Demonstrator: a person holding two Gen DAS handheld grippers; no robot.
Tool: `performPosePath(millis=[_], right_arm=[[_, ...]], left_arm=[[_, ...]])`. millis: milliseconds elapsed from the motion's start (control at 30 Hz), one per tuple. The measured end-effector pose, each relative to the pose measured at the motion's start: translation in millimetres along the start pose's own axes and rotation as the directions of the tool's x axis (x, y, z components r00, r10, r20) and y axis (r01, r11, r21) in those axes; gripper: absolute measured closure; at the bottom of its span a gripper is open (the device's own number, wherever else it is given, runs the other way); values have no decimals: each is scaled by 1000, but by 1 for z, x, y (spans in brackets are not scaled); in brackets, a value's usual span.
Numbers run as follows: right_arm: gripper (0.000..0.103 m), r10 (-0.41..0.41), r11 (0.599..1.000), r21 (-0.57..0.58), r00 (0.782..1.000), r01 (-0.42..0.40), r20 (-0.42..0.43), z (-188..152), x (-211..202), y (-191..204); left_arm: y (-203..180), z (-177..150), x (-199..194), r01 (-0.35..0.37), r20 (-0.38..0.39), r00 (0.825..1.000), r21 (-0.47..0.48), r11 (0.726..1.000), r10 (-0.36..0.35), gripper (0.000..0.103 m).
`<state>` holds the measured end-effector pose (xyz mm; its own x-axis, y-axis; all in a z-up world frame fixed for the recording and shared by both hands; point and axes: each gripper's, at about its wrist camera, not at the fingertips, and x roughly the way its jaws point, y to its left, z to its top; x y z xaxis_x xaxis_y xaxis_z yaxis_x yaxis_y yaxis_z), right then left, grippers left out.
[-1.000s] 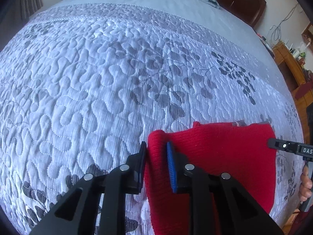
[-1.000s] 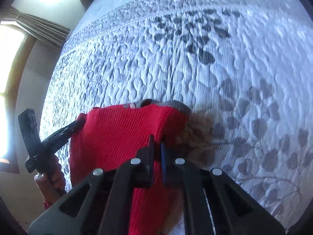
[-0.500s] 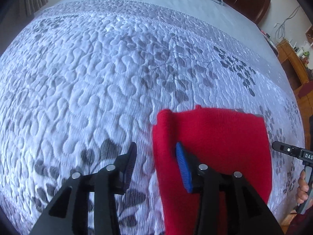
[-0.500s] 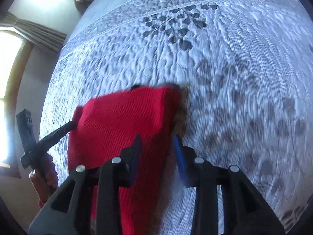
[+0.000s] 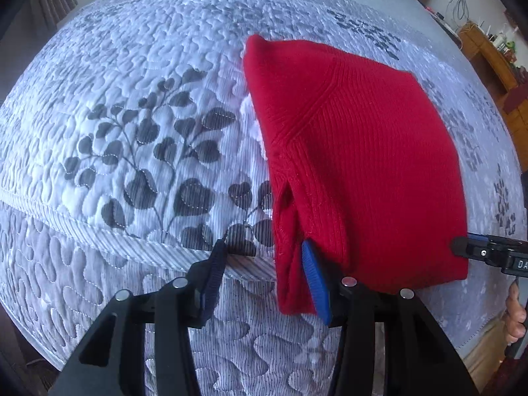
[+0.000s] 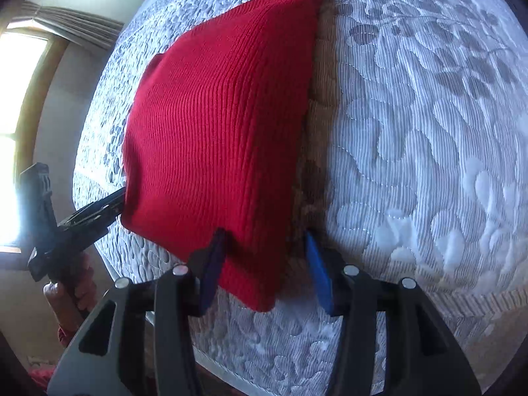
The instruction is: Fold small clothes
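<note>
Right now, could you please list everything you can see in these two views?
red knitted garment: one, red, folded on the bed near its edge
quilted bedspread: one, pale grey with dark leaf print, covering the bed
wooden cabinet: one, brown, far right of the left wrist view
window: one, bright, far left of the right wrist view
curtain: one, grey-brown, above the window
left hand-held gripper: one, black with blue pads, open at the garment's near left corner
right hand-held gripper: one, black with blue pads, open around the garment's near right corner
</note>
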<state>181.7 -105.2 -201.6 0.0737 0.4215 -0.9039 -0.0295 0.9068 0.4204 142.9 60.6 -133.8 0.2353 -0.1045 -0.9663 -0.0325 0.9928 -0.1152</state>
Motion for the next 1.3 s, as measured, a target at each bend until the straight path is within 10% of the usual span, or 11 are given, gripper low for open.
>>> performPosePath(millis=[267, 400, 533, 800, 1067, 1200, 1300], right_arm=[[74, -23, 1000, 7, 1000, 23, -18, -6, -1, -8], [48, -19, 1000, -19, 1000, 20, 24, 3, -21, 0], [45, 20, 1000, 17, 998, -21, 59, 22, -40, -9], [40, 51, 998, 21, 998, -52, 32, 55, -28, -11], [40, 63, 998, 8, 998, -63, 9, 65, -8, -11], [39, 78, 997, -7, 997, -78, 5, 69, 2, -12], [39, 105, 994, -14, 994, -105, 2, 71, 8, -12]], left_arm=[[10, 1, -1, 30, -13, 999, -33, 999, -31, 67], [20, 5, -30, 128, 55, 991, -71, 989, -125, 51], [27, 33, -36, 233, 84, 971, -128, 964, -224, 40], [11, 71, 8, 192, 2, 981, -102, 976, -193, 33], [22, 76, 30, 281, -17, 958, -122, 952, -285, 32], [18, 80, 35, 408, -36, 909, -118, 905, -415, 32], [15, 82, 43, 420, -49, 903, -107, 901, -426, 28]])
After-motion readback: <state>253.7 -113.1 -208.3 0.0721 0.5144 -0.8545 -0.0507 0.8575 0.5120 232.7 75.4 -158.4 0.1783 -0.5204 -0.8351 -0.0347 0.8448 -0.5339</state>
